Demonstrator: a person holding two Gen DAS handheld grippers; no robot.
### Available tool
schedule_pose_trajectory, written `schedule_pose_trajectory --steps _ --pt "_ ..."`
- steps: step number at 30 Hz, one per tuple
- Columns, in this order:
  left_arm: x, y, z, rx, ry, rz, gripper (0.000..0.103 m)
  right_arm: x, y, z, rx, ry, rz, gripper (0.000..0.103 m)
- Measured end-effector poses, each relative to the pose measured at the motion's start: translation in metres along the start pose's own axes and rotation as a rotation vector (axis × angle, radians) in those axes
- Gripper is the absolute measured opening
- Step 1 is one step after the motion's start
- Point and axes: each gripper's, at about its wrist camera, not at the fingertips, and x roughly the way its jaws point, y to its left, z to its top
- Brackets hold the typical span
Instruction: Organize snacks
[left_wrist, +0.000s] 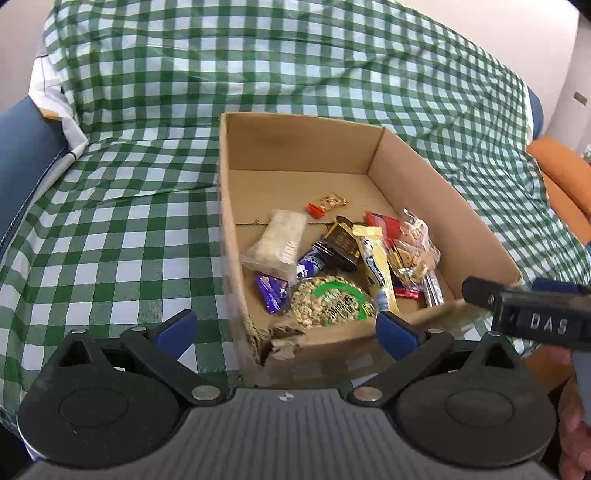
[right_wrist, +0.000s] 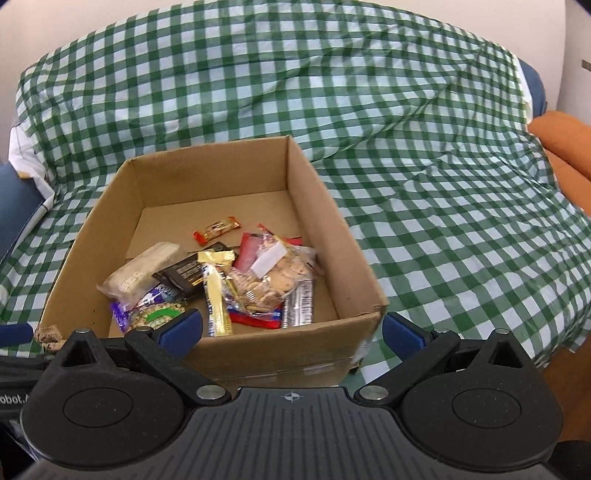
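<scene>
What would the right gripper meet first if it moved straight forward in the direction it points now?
Probably the near wall of the cardboard box: the open right gripper straddles that wall, its fingers empty. Depth is unclear, so it might instead pass over the rim toward the snacks.

We seem to be in a home: a green-checked cloth (right_wrist: 369, 129) drapes a soft blue seat (left_wrist: 22, 147), an orange cushion (right_wrist: 565, 140) beside it, plain white walls (right_wrist: 74, 22) behind.

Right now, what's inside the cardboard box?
The cardboard box holds a loose pile: clear cracker bag, yellow bar, white packet, purple wrappers, green-labelled nut pack, small orange bar. Whatever lies beneath the pile is hidden.
</scene>
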Motion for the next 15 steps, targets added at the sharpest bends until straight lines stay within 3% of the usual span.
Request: schedule_pose_trajectory --steps 15 --pt "0.0042 -0.0009 0.0021 -0.007 0.005 -0.01 0.103 0.0077 0.0074 0.0032 -0.029 0.007 0.015 0.102"
